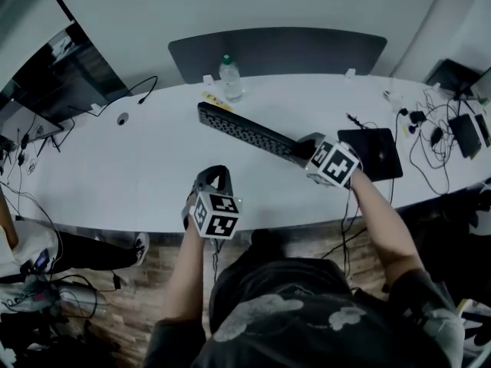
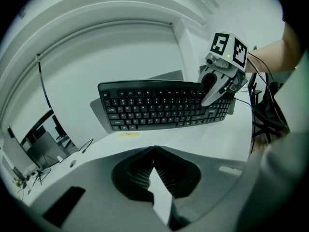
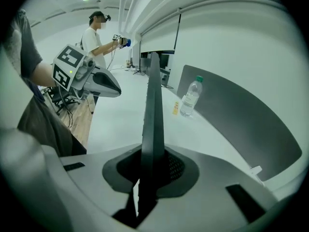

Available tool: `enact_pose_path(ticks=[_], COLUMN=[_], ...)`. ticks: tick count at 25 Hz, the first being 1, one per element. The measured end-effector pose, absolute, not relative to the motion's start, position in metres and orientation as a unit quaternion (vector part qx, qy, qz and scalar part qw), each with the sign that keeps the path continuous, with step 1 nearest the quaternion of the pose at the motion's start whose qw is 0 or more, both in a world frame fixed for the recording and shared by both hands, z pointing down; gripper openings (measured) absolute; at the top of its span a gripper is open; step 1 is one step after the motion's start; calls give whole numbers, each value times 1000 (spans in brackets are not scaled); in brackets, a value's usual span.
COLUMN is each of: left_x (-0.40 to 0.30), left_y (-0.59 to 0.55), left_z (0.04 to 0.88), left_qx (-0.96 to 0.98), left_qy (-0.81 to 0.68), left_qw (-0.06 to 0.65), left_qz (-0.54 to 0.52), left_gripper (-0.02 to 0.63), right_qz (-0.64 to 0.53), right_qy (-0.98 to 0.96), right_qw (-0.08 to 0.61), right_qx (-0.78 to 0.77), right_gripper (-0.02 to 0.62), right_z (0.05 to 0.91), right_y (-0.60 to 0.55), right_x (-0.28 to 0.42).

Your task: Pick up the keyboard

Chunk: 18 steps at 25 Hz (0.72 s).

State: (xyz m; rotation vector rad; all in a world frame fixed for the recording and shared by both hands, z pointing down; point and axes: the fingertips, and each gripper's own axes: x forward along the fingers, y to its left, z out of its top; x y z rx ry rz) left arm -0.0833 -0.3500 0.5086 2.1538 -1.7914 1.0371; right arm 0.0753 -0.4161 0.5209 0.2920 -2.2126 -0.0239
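Note:
My right gripper (image 1: 301,150) is shut on the right end of a black keyboard (image 1: 245,133), which hangs tilted above the white table (image 1: 115,175). In the right gripper view the keyboard (image 3: 153,105) stands edge-on between the jaws of the right gripper (image 3: 150,170). The left gripper view shows the keys of the keyboard (image 2: 164,105), with the right gripper (image 2: 217,88) clamped on its right end. My left gripper (image 1: 213,176) is shut and holds nothing, hovering near the table's front edge, apart from the keyboard. Its jaws meet in the left gripper's (image 2: 154,151) own view.
A water bottle (image 1: 230,77) and a small yellow item (image 1: 217,102) stand at the table's far side by a grey panel (image 1: 276,52). A black laptop (image 1: 376,152) and tangled cables (image 1: 437,129) lie at the right. A person (image 3: 96,33) stands far off.

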Motion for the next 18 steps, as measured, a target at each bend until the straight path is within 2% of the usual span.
enact_pose_path(ticks=[10, 18], left_x=[-65, -72], left_y=[-290, -252], left_z=[480, 479], left_qx=[699, 707], left_qy=[-653, -657], left_qw=[73, 105], left_qz=[282, 240], left_gripper=[2, 2], right_qz=[-39, -29], right_qy=[-902, -904], right_qw=[398, 367], right_qx=[159, 217], right_gripper=[63, 62], right_z=[494, 480], right_y=[-378, -344], right_x=[97, 99])
